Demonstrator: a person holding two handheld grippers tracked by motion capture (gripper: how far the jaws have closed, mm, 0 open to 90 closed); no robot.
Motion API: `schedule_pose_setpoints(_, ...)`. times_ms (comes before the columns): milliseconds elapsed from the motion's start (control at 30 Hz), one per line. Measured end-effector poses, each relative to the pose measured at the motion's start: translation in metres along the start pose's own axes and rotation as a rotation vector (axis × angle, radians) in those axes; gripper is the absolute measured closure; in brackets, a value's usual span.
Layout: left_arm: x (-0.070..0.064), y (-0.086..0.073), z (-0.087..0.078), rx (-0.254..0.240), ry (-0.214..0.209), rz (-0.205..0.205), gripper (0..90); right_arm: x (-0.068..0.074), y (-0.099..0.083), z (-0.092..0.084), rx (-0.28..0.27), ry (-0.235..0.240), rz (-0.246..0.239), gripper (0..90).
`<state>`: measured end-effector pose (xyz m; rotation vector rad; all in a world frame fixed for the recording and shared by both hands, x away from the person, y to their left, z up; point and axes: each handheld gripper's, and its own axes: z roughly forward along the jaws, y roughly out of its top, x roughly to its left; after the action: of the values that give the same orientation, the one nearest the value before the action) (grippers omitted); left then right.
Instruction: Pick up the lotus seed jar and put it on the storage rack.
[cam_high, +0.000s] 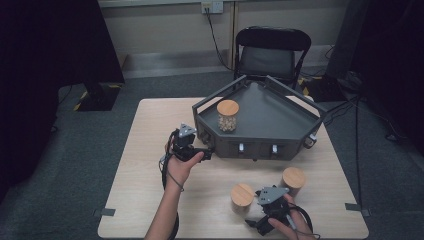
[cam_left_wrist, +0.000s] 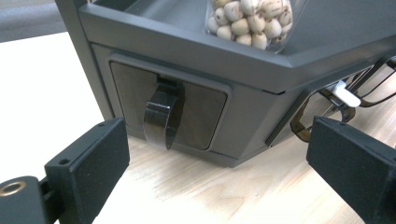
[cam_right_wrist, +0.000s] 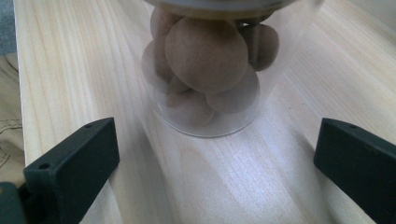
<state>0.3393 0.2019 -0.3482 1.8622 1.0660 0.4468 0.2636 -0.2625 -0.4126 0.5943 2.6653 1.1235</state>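
A dark grey angular tray stand (cam_high: 280, 125) sits at the table's far side, and a cork-lidded jar of pale nuts (cam_high: 227, 116) stands on its top. In the left gripper view the same jar (cam_left_wrist: 252, 21) is at the upper edge. My left gripper (cam_high: 200, 150) is at the stand's front left face. It is open (cam_left_wrist: 217, 158) and faces a dark curved clip (cam_left_wrist: 163, 119) on a panel, with nothing between its jaws. My right gripper (cam_high: 257, 210) is open (cam_right_wrist: 217, 154) just short of a clear jar of brown balls (cam_right_wrist: 208, 70). That jar stands on the table (cam_high: 242, 196).
A second cork-lidded jar (cam_high: 293, 180) stands right of the near one. A white latch (cam_left_wrist: 345, 95) and wire loops sit on the stand's neighbouring face. A black chair (cam_high: 270, 50) stands behind the wooden table (cam_high: 145, 150). Dark curtains flank the room.
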Motion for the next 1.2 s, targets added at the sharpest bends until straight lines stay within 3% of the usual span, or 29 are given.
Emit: schedule_pose_setpoints(1200,0.002,-0.021,-0.005,0.011,0.014,0.001,5.8,0.0,0.0,0.0,0.0,0.0,0.0,0.0)
